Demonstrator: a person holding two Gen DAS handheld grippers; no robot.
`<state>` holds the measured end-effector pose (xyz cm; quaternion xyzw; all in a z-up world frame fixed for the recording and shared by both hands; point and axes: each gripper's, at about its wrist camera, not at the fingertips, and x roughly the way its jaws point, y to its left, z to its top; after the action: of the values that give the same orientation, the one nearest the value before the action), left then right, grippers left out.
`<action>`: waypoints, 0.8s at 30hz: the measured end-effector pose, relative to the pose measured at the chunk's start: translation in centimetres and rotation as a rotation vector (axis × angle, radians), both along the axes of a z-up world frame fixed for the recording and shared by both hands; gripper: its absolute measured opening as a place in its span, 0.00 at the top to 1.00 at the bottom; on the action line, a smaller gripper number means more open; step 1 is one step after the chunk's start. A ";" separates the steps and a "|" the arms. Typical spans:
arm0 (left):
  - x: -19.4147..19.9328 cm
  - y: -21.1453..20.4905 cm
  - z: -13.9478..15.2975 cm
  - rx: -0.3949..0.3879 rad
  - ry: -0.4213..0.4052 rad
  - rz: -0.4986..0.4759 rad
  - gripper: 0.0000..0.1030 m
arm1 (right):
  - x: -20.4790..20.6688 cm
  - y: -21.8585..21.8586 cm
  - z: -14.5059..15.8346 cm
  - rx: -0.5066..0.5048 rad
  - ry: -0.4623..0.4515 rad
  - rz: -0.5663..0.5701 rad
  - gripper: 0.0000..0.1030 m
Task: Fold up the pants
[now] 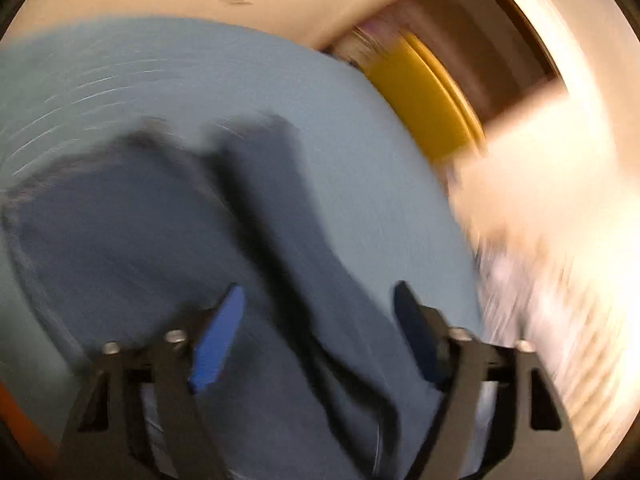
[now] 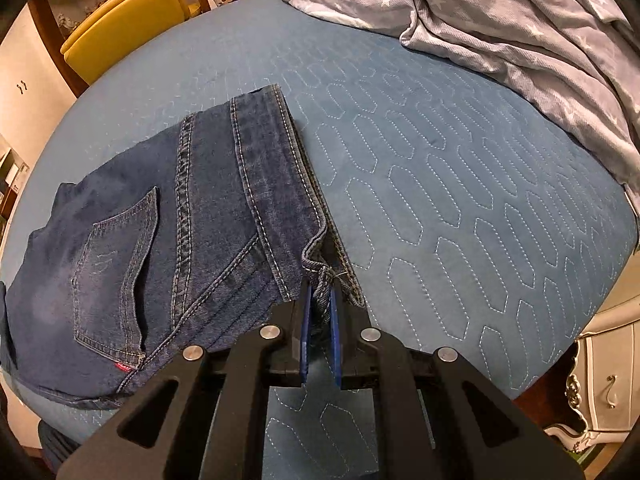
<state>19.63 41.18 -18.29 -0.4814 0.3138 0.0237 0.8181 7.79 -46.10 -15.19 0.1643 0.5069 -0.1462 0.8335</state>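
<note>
Right wrist: folded jeans (image 2: 168,232) lie lengthwise away, hems apparently farthest.

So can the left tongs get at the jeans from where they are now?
Probably yes. The left tongs are open with the jeans directly below and ahead on the blue bedspread, nothing between. The view is blurred, so exact clearance is unclear.

One pair of jeans (image 2: 168,220) is lying at 9 o'clock on one blue quilted mattress (image 2: 440,200). One star-print duvet (image 2: 500,20) is lying at 1 o'clock. One yellow chair (image 2: 120,20) is standing at 11 o'clock.
</note>
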 end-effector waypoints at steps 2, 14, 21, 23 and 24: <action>0.8 3.3 -1.6 -0.120 0.002 0.048 0.42 | 0.1 0.2 0.0 -0.008 0.004 0.002 0.93; 8.7 5.6 -1.3 -0.189 0.120 0.022 0.93 | 0.2 0.3 -0.1 -0.010 0.011 0.000 0.92; 1.6 5.8 7.8 -0.004 0.075 0.081 0.97 | -0.1 -0.5 0.6 0.026 -0.001 0.002 0.92; -1.6 6.3 6.2 0.035 0.143 0.113 0.97 | -0.5 -0.9 0.9 0.054 -0.020 -0.001 0.92; -3.2 6.7 4.3 0.005 0.180 0.118 0.97 | -0.6 -1.2 0.9 0.067 -0.025 0.000 0.92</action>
<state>16.40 47.92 -13.96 -0.4927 0.3573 0.1158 0.7850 7.22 -47.29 -14.31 0.1940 0.5012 -0.1272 0.8336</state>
